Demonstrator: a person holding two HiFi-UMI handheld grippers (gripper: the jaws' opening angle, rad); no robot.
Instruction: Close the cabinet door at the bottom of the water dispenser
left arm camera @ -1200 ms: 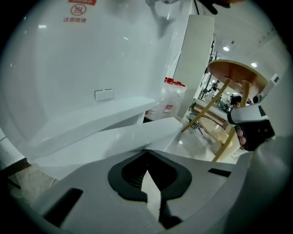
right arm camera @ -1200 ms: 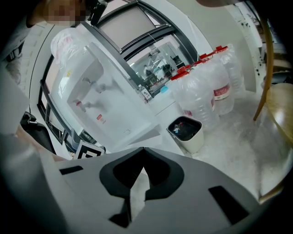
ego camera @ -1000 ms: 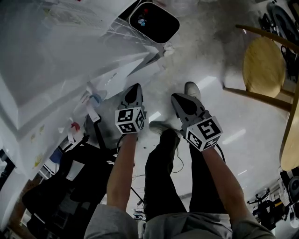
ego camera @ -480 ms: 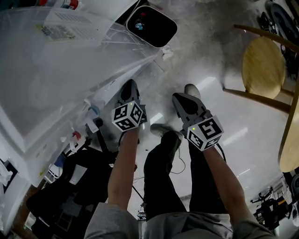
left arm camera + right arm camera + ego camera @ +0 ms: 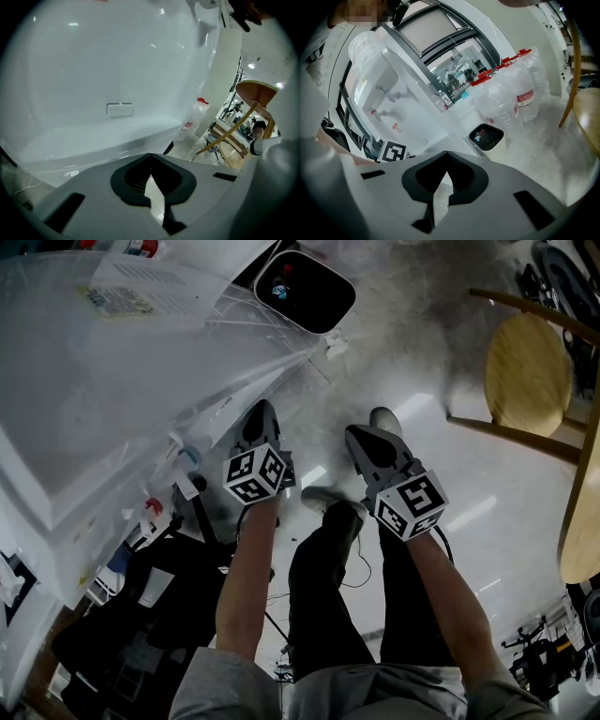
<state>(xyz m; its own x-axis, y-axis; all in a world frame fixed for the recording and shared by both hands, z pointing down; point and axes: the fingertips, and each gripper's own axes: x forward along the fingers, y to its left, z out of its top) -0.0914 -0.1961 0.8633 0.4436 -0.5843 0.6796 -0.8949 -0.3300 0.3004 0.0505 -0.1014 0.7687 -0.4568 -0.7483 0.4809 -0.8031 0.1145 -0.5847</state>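
left gripper (image 5: 263, 411) crept toward cabinet door (image 5: 93, 70) over last second, now parked; jaws pressed together, nothing held. right gripper (image 5: 361, 435) same, idle. I reckon push basically done, can't see seam.

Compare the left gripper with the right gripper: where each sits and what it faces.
The left gripper sits close to the white cabinet door, which fills its view; the right gripper hangs over the floor. The left gripper faces the door; the right gripper faces the water bottles and bin. Both are shut on nothing.
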